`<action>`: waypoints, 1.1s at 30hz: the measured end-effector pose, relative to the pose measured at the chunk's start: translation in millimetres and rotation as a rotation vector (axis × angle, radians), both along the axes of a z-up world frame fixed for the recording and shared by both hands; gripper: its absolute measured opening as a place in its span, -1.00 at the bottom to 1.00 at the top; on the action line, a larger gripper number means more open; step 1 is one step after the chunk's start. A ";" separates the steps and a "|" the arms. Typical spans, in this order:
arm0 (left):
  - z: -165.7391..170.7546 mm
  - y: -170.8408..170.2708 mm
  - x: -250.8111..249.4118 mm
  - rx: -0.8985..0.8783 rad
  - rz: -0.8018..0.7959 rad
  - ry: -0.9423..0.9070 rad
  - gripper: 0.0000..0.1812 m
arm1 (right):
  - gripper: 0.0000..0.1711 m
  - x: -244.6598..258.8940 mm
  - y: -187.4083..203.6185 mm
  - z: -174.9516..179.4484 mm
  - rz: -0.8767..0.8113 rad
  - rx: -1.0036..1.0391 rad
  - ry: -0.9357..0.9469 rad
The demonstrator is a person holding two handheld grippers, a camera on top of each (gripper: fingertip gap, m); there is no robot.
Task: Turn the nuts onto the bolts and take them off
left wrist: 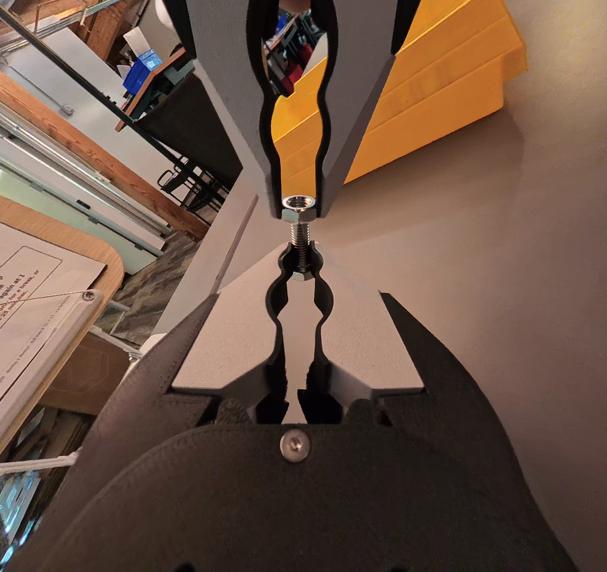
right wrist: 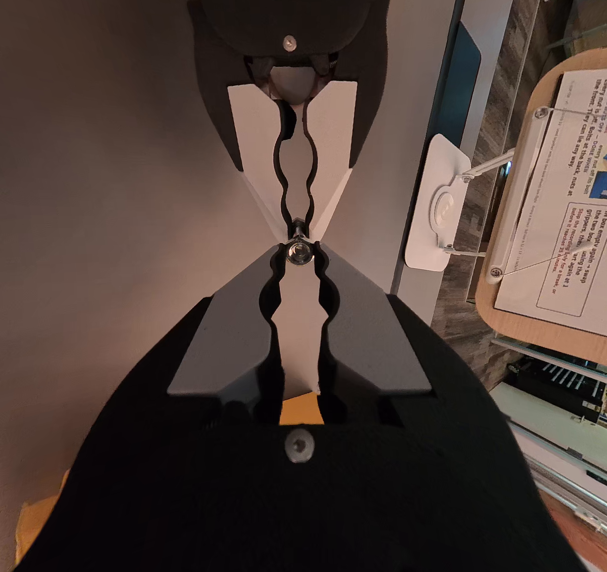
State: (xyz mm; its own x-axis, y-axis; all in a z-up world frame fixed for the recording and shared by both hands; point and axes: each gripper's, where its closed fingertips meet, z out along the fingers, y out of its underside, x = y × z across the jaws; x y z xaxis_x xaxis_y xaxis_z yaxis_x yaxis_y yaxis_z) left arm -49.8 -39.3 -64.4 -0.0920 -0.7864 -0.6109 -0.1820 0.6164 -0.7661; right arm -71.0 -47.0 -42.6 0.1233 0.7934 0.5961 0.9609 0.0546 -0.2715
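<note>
In the left wrist view my left gripper [left wrist: 300, 251] is shut on a silver bolt [left wrist: 298, 244]. Its hex head sits between the pads and its thread points away from me. My right gripper [left wrist: 299, 211] comes in from the top, shut on a silver hex nut [left wrist: 299, 209]. The nut sits at the tip of the bolt's thread, and its bore looks empty from above. In the right wrist view my right gripper [right wrist: 299, 254] holds the nut [right wrist: 299, 255] end-on. The left gripper [right wrist: 297, 229] faces it with the bolt [right wrist: 296, 229] behind the nut. Both are held above the grey table [left wrist: 476, 276].
A yellow bin [left wrist: 427, 96] stands on the table behind the right gripper. The table edge [left wrist: 230, 260] runs to the left, with floor beyond. A wooden board with a printed sheet [right wrist: 558, 194] and a white mount [right wrist: 437, 207] lie off the table. The tips of both grippers are at nearly the same place.
</note>
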 end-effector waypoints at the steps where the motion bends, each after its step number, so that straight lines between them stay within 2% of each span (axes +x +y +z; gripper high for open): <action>1: -0.2 -1.9 -0.5 -0.008 -0.015 0.004 -0.92 | -0.80 -0.6 -1.4 0.0 0.010 0.002 -0.008; 5: 1.7 -7.1 -4.1 -0.030 -0.065 0.012 -0.93 | -0.80 -4.8 -4.6 2.2 0.033 0.013 -0.022; 12: 2.9 3.0 -3.3 0.014 0.008 0.018 -0.93 | -0.80 -2.6 4.2 3.2 -0.087 -0.050 0.096; 16: 10.7 18.5 -3.7 0.024 0.109 0.004 -0.92 | -0.81 -1.4 19.7 12.1 -0.224 -0.096 0.284; 22: 20.6 47.6 -8.6 0.022 0.303 0.002 -0.92 | -0.81 -1.8 47.0 21.8 -0.535 -0.244 0.637; 25: 22.4 55.4 -11.4 -0.001 0.342 0.004 -0.92 | -0.81 -3.8 54.5 24.3 -0.586 -0.261 0.729; 27: 24.8 56.6 -12.5 -0.033 0.338 0.001 -0.92 | -0.80 -6.9 57.1 28.3 -0.563 -0.247 0.759; 30: 34.6 55.2 -14.1 -0.125 0.316 -0.022 -0.92 | -0.57 -12.6 56.4 48.5 -0.453 -0.181 0.816; 33: 56.2 51.3 -18.6 -0.280 0.270 -0.086 -0.92 | -0.31 -21.1 50.6 87.6 -0.242 -0.033 0.945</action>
